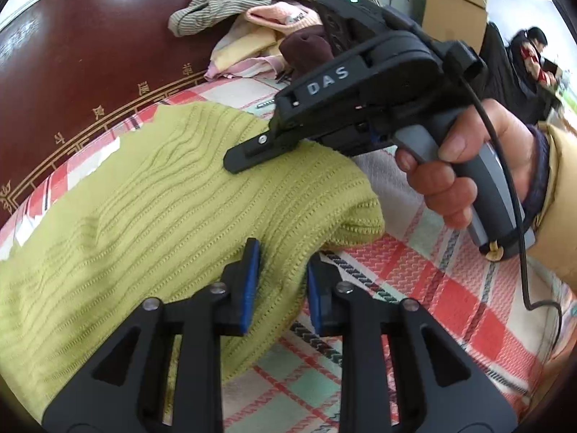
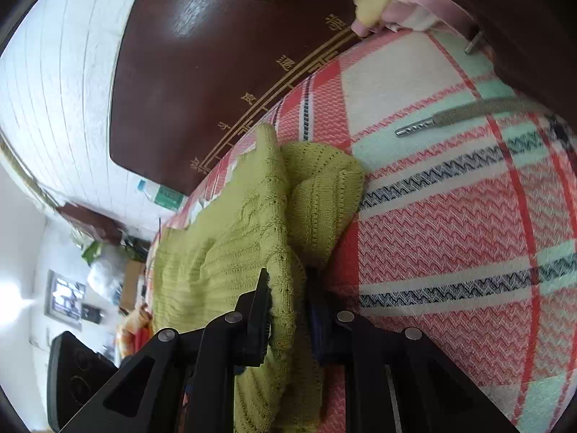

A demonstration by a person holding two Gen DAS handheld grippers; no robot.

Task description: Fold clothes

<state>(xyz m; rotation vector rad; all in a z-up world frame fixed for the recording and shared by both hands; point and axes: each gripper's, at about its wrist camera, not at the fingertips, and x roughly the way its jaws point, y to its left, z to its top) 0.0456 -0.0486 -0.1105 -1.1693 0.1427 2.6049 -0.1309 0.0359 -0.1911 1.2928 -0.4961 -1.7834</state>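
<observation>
A green ribbed knit sweater [image 1: 162, 187] lies on a red, white and mint plaid bedspread [image 1: 414, 288]. A thick fold of its edge fills the narrow gap between the blue pads of my left gripper [image 1: 281, 285], which is shut on it. A hand [image 1: 468, 166] holds my right gripper [image 1: 252, 151] at the sweater's far edge, where only its upper finger shows, lying on the knit. In the right wrist view the sweater [image 2: 223, 238] is bunched, and my right gripper [image 2: 288, 288] is shut on a fold of it.
A dark red wooden headboard [image 1: 90, 54] runs along the bed's far side. A pile of other clothes [image 1: 259, 36] sits against it. A grey drawstring with a metal tip [image 2: 468, 112] lies on the bedspread [image 2: 450, 216]. A person [image 1: 530, 47] sits in the background.
</observation>
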